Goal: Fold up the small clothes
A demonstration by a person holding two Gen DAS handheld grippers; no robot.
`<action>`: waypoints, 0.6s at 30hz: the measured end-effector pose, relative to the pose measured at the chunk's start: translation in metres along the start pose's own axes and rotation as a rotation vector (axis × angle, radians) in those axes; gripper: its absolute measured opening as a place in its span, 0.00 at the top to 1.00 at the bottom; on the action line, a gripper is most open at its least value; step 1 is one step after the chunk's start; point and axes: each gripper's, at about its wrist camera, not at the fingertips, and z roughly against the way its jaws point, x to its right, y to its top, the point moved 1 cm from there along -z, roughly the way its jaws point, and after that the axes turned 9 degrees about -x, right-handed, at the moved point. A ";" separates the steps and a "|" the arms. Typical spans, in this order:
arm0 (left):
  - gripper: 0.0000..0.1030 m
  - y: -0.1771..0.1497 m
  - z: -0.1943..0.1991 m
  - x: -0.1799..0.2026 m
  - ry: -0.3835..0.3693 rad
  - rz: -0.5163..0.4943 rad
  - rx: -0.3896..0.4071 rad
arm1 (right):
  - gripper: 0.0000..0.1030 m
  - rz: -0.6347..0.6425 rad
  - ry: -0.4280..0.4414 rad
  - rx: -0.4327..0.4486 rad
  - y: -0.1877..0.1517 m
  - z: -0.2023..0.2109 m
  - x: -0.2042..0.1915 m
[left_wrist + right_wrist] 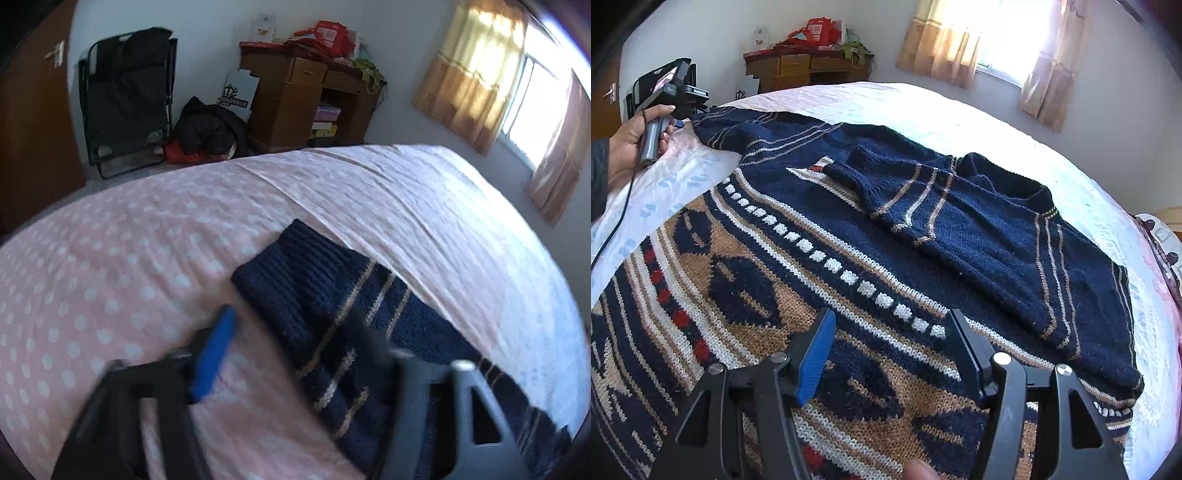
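A navy knitted sweater (923,240) with tan, white and red patterned bands lies flat on the bed (960,118). One sleeve (897,192) is folded across its chest. The other sleeve stretches to the far left, and its ribbed cuff (295,266) shows in the left wrist view. My left gripper (291,343) straddles that sleeve just behind the cuff. Its blue pad (214,354) rests over the sheet and the dark finger over the knit, with the jaws apart. My right gripper (890,350) hangs open over the sweater's patterned lower body, with nothing pinched. A hand (628,144) holds the left gripper (683,123).
The bed carries a pink dotted sheet (110,258). Beyond it stand a wooden desk (295,96) piled with red things, a folded black chair (125,99) and a dark heap of bags (207,133). A curtained window (517,92) is on the right, and a patterned pillow (1167,240) lies at the bed's right edge.
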 end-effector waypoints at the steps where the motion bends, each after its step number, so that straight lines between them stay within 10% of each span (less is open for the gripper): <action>1: 0.87 0.000 -0.001 0.002 -0.005 -0.014 -0.008 | 0.39 -0.001 0.001 0.000 0.000 0.000 0.000; 18: 0.94 -0.032 0.118 0.089 -0.350 -0.161 0.043 | 0.39 -0.121 0.057 0.079 0.011 0.047 0.034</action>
